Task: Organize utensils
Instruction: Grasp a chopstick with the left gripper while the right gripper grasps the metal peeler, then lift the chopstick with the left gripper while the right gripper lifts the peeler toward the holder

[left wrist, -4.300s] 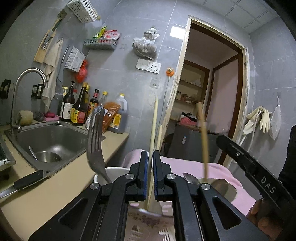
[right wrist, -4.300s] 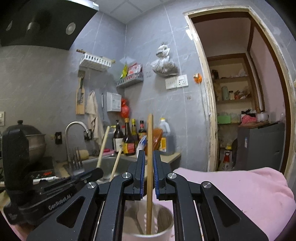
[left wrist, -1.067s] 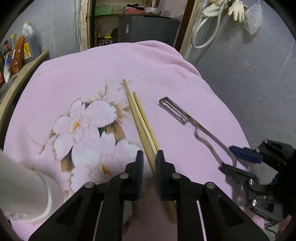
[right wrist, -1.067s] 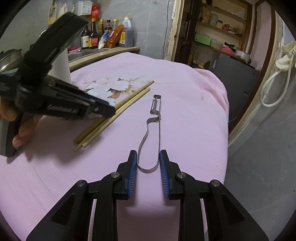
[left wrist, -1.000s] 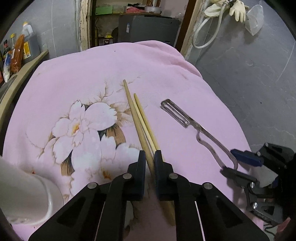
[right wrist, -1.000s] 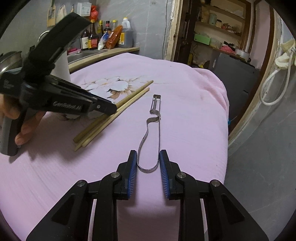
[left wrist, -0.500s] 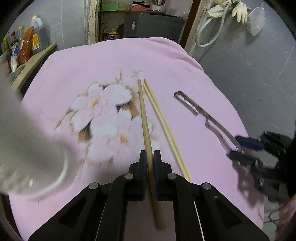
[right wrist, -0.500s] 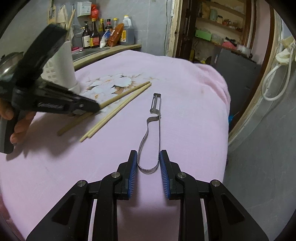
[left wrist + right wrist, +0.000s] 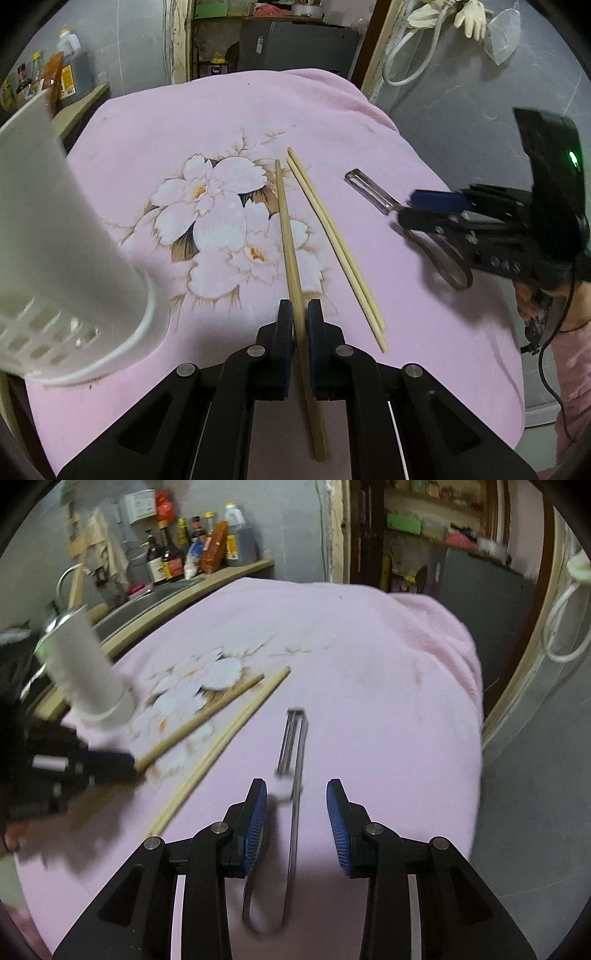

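My left gripper (image 9: 299, 314) is shut on a single wooden chopstick (image 9: 286, 221), which slants forward over the flowered pink cloth (image 9: 147, 147). A pair of chopsticks (image 9: 328, 236) lies just right of it. Further right lies a metal peeler (image 9: 365, 186). In the right wrist view the peeler (image 9: 293, 738) runs lengthwise between the jaws of my right gripper (image 9: 296, 823), which are opening; the blue pads (image 9: 255, 823) stand clear of it on both sides. My left gripper (image 9: 92, 768) shows at the left there, blurred, with the chopstick (image 9: 199, 720) in it.
A white perforated utensil holder (image 9: 55, 240) stands on the cloth, close on the left gripper's left. Behind the table are a counter with bottles (image 9: 192, 554) and a sink. The cloth drops off at the right edge (image 9: 476, 701) towards a doorway and grey floor.
The right gripper has slid forward along the peeler and its jaws have spread. The left gripper closed on one chopstick and swung it left, apart from the pair.
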